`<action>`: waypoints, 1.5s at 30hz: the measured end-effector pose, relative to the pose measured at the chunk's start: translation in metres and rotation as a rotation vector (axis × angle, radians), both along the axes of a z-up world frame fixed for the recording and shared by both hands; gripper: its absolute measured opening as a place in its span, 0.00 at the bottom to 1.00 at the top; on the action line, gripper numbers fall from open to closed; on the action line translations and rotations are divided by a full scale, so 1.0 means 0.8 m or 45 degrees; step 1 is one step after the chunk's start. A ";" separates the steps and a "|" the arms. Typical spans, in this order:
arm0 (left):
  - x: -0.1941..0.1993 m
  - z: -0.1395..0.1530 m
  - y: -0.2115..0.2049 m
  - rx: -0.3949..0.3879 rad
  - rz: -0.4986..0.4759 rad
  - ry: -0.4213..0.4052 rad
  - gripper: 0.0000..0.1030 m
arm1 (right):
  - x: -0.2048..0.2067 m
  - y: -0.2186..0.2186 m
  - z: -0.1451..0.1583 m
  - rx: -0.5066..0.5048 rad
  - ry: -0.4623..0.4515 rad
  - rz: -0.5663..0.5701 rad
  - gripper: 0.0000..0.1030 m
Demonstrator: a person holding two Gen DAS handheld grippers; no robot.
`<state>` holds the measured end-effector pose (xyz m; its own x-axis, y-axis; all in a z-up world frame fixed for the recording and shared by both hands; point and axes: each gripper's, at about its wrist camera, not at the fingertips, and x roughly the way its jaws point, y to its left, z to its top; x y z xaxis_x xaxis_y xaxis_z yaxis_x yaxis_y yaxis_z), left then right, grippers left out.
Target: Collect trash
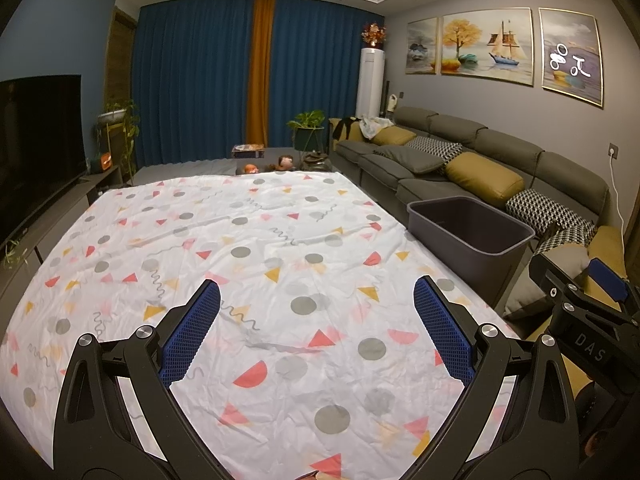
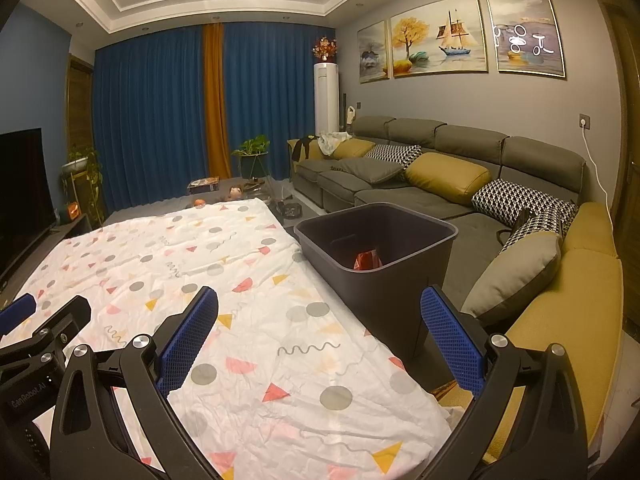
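While both grippers hang above the cloth-covered surface, nothing sits between either pair of fingers. Left gripper: blue-padded fingers spread wide apart over the patterned cloth. Right gripper: fingers likewise wide apart, with the bin at its 1 o'clock. This dark bin stands just beside the surface's right edge, between it and the sofa. Inside the bin, low against the near wall, lies a red-and-white scrap, probably a crumpled wrapper. From the left wrist view the bin sits at 2 o'clock, its inside dark, and the right gripper shows at 3 o'clock near the yellow cushion
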<state>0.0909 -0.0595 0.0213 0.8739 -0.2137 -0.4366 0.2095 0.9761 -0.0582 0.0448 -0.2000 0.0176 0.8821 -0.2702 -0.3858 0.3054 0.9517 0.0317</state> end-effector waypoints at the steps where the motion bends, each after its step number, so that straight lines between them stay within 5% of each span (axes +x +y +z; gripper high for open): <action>1: 0.000 0.000 0.000 0.002 0.000 0.000 0.93 | 0.001 0.000 -0.001 0.000 0.002 0.000 0.95; 45: 0.003 -0.002 0.004 -0.005 0.016 0.026 0.94 | 0.012 0.004 -0.007 -0.004 0.031 0.015 0.95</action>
<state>0.0935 -0.0561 0.0196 0.8673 -0.2045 -0.4538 0.1961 0.9784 -0.0662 0.0547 -0.1971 0.0122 0.8757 -0.2608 -0.4064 0.2945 0.9554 0.0216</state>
